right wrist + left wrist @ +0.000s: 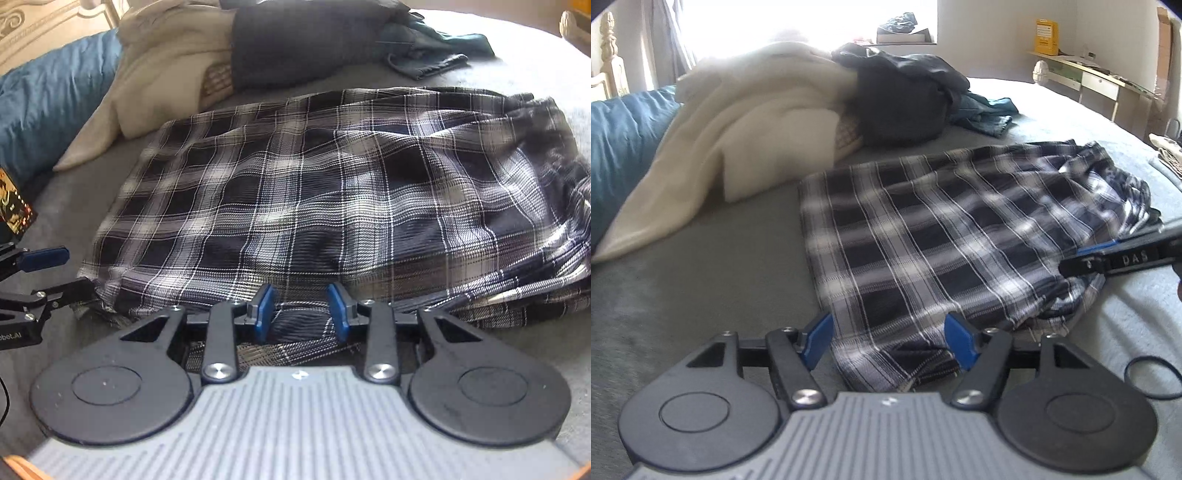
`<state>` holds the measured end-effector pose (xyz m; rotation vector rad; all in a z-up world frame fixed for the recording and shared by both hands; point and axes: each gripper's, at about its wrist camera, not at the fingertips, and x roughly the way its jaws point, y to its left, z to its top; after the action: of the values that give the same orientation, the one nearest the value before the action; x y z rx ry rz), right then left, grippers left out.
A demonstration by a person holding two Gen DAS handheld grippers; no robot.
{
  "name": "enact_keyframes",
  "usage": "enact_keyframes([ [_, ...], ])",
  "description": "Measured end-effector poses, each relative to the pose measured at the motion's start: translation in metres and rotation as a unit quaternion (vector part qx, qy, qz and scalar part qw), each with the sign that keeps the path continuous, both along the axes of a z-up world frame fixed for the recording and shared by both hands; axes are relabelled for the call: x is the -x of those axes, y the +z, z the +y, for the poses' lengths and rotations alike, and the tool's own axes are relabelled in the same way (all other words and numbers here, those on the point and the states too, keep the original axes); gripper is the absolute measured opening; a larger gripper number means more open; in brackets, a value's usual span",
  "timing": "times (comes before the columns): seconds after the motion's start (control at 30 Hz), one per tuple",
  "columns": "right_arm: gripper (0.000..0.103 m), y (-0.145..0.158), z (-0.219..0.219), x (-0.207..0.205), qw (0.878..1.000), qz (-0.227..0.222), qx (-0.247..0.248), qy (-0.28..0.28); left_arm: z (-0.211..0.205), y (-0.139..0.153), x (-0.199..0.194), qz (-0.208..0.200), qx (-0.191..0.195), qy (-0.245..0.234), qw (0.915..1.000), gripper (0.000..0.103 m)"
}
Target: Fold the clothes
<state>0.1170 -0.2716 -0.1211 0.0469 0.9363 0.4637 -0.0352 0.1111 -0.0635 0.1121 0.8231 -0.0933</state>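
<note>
So we start with the big bed (701,266), which has a soft grey cover. At its far end sits a heap of other clothes: a cream blanket (738,110), a dark bundle (905,99) and a teal piece (990,110). They lie well apart from our work.

Next comes the plaid garment (332,184), dark blue with white lines. It lies spread across the middle of the bed, close in front of us. It looks partly folded, with layers stacked along the near edge and bunched folds on the right side.

We think this cloth is light, thin and floppy. It will not break, but it will sag and slide when we lift it. The layers may slip apart, so we should pinch all of them together at an edge or corner, one gripper at each end, and keep the cloth pulled flat.

Now the small things. Our left gripper (890,341) is wide open over the near left corner of the garment, and its blue pads (818,338) do not press on the cloth. Our right gripper (301,312) sits at the near edge with a ridge of cloth between its pads (264,312). The gap is small, but we cannot tell if it really pinches the cloth.
</note>
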Motion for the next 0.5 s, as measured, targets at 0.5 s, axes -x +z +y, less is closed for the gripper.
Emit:
enact_keyframes([
  [0.5, 0.033, -0.004, -0.001, 0.002, 1.0, -0.017, 0.001, 0.001, -0.008, -0.015, -0.046, 0.09, 0.009, 0.066, 0.9937, 0.074],
])
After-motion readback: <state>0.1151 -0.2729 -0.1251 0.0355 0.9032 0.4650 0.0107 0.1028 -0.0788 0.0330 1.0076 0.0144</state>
